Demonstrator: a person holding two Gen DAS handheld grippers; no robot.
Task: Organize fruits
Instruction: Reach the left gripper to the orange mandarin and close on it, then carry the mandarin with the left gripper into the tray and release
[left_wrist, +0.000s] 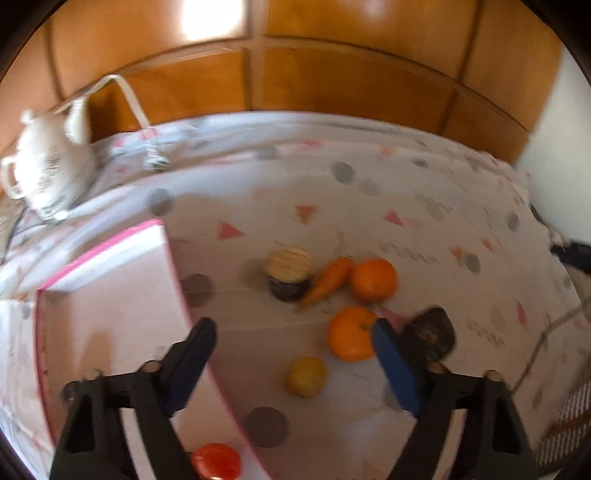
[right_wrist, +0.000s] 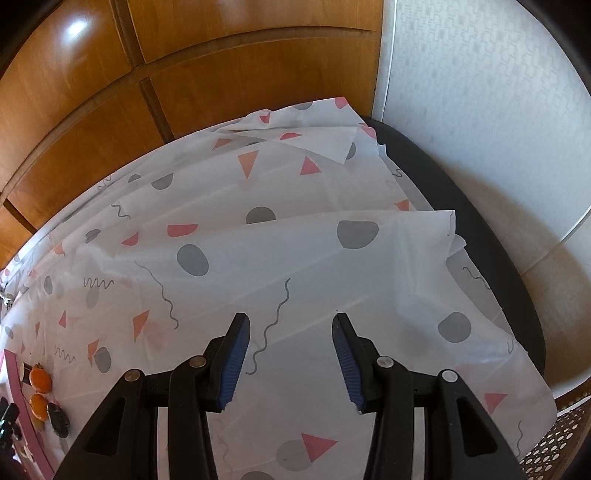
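Observation:
In the left wrist view my left gripper (left_wrist: 293, 326) is open above the patterned tablecloth, with nothing pressed between its blue pads. A small yellow fruit (left_wrist: 306, 376) lies on the cloth below the gap. One orange (left_wrist: 349, 334) sits just beside the right finger (left_wrist: 393, 365), and a second orange (left_wrist: 373, 280) and a carrot (left_wrist: 327, 280) lie farther off. A red tomato (left_wrist: 216, 461) rests inside the white, pink-rimmed box (left_wrist: 110, 295) at the left. My right gripper (right_wrist: 291, 317) is open over bare cloth, far right of the oranges (right_wrist: 40, 380).
A dark jar with a wooden lid (left_wrist: 290, 273) stands beside the carrot. A dark oval object (left_wrist: 432, 336) lies behind the right finger. A white teapot (left_wrist: 44, 166) is at the far left. Wooden cabinet fronts (left_wrist: 332, 81) back the table, whose dark right edge (right_wrist: 480, 258) shows.

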